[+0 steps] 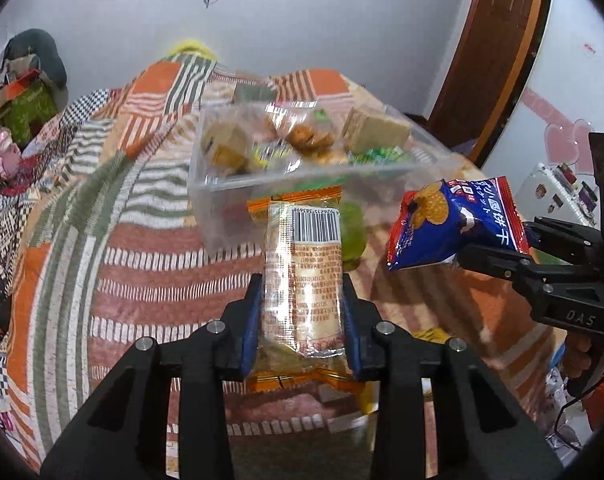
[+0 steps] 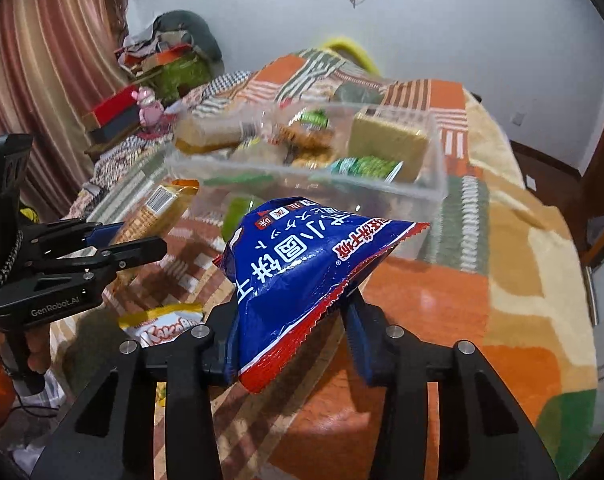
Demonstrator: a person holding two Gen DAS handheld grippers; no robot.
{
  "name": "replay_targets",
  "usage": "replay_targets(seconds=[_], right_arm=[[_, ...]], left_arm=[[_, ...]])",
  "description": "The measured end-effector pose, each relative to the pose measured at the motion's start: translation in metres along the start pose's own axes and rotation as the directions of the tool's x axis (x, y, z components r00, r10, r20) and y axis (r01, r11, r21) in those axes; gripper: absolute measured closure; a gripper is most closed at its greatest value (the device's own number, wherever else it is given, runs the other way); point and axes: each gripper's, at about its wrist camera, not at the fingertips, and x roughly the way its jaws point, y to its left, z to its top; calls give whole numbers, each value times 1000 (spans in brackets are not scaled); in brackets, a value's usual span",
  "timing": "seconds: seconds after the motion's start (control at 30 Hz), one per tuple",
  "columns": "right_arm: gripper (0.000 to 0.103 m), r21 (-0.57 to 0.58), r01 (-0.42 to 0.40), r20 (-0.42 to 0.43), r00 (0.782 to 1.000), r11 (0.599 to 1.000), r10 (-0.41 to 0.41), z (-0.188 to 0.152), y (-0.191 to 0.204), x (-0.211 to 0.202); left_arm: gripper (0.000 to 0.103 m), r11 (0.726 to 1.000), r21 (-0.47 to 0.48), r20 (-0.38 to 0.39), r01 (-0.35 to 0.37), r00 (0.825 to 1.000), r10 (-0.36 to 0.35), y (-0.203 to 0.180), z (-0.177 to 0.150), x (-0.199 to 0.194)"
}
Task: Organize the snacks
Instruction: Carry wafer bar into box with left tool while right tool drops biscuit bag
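Observation:
My left gripper [image 1: 302,280] is shut on an orange-edged clear wafer packet [image 1: 303,264], held above the patchwork bedspread just short of the clear plastic box [image 1: 230,200]. The box holds several wrapped snacks. My right gripper [image 2: 298,300] is shut on a blue and red biscuit bag [image 2: 298,272], also held in front of the box [image 2: 437,184]. In the left wrist view the blue bag [image 1: 453,228] hangs at the right, beside the wafer packet. In the right wrist view the left gripper [image 2: 142,240] and its wafer packet [image 2: 154,208] are at the left.
A yellow and white snack bag [image 2: 162,324] lies on the bedspread below the grippers. A green packet [image 1: 353,236] lies by the box's front wall. Clutter and a pink toy [image 2: 148,104] sit at the bed's far left. A wooden door [image 1: 489,60] stands at right.

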Motion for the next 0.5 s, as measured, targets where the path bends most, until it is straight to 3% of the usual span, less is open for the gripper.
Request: replay_targets(seconds=[0.27, 0.5], right_arm=[[63, 16, 24, 85, 996, 1000, -25, 25, -6, -11], [63, 16, 33, 103, 994, 999, -34, 50, -9, 8]], left_arm=[[68, 1000, 5, 76, 13, 997, -13, -10, 33, -13], [68, 1000, -8, 115, 11, 993, -10, -13, 69, -1]])
